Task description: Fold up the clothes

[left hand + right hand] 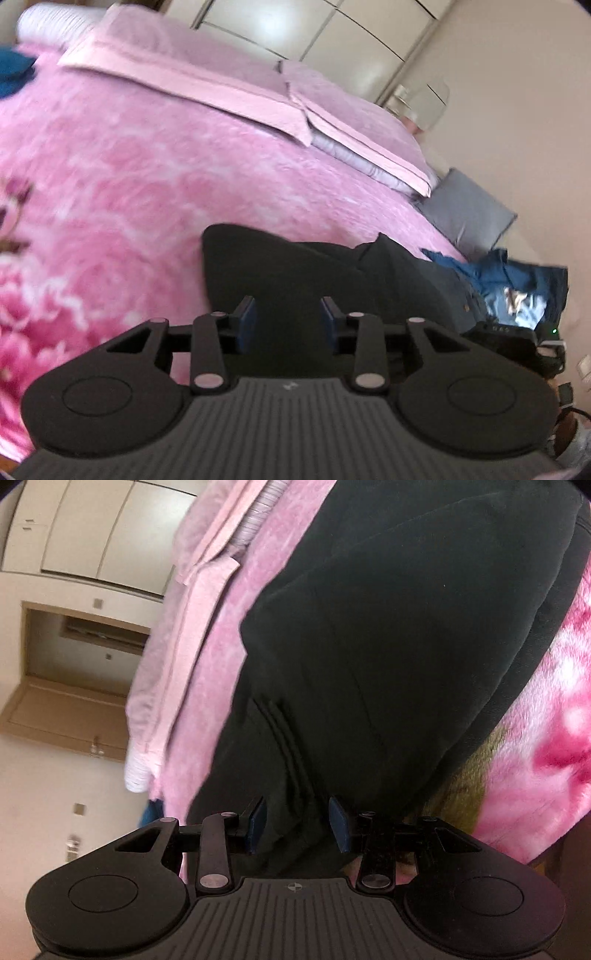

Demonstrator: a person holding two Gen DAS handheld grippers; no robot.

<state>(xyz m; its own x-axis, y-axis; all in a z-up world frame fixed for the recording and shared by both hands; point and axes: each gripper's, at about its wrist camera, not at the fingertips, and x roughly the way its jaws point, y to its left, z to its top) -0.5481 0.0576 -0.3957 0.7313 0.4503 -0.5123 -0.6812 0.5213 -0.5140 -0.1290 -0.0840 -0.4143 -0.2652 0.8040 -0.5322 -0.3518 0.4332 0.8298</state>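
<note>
Left wrist view: the black soft fabric garment (295,266) lies on the pink floral fleece bed cover (129,177) by the bed's near edge, straight ahead of the left gripper (288,319).
Left fingers: apart, nothing between them.
Beyond: a crumpled blue garment (509,277).
Right wrist view: the garment (406,627) runs lengthwise away from the right gripper (297,823).
Right fingers: apart; whether touching cloth, I cannot tell.
Nearer hand: undecidable.

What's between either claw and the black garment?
Nothing visible. The left claw and right claw are both open, with the black garment directly ahead on the pink bedspread. Whether either touches the cloth can't be told.
</note>
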